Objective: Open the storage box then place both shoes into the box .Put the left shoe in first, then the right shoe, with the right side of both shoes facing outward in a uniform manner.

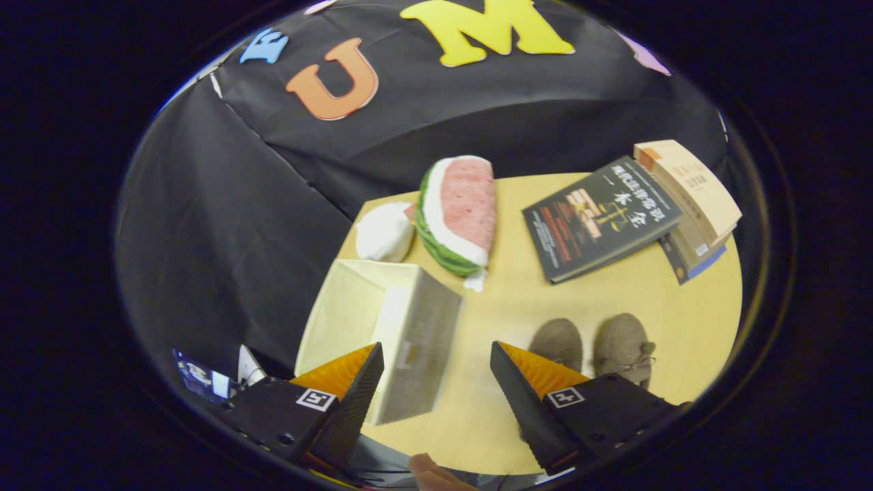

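Gripper view. The gripper [436,392] is held above the counter [505,307] with its fingers spread wide and nothing between them. The storage box [382,334], pale with a grey side wall, is seen just ahead of the left finger, its light top panel tilted toward the booth wall; whether it is already open cannot be told. The two shoes [590,348], grey-brown and laced, are placed side by side just beyond the right finger, toes away from the camera.

Risks, as judged: the lid may be missed or the light box pushed across the smooth counter if it is approached off-centre; the shoes may be confused, since left and right look alike from here.

The counter is pale yellow. A watermelon-slice toy [460,215], a white soft object [384,232], a dark book [600,218] and stacked books [692,204] are set at its far side, against black cloth.
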A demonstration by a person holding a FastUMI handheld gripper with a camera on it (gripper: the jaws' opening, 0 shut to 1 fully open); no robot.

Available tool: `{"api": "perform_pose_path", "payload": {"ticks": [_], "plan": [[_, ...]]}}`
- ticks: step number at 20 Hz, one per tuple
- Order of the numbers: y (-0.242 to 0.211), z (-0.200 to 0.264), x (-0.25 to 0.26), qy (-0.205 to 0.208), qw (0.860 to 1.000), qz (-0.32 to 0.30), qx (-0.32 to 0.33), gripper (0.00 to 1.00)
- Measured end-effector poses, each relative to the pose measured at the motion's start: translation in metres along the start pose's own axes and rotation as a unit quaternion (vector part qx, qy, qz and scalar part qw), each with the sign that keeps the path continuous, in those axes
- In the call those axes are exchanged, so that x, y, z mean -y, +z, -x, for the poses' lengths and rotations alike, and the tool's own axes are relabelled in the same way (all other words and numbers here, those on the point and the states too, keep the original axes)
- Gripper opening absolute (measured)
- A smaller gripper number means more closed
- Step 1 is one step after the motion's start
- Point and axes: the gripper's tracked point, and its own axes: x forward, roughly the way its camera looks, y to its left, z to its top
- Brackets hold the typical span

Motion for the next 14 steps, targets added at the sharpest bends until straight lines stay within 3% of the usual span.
{"api": "perform_pose_path", "payload": {"ticks": [7, 14], "plan": [[-0.069, -0.017, 0.099, -0.061, 0.997, -0.013, -0.045, 0.96], [-0.106, -0.05, 0.143, -0.099, 0.992, 0.001, -0.08, 0.94]]}}
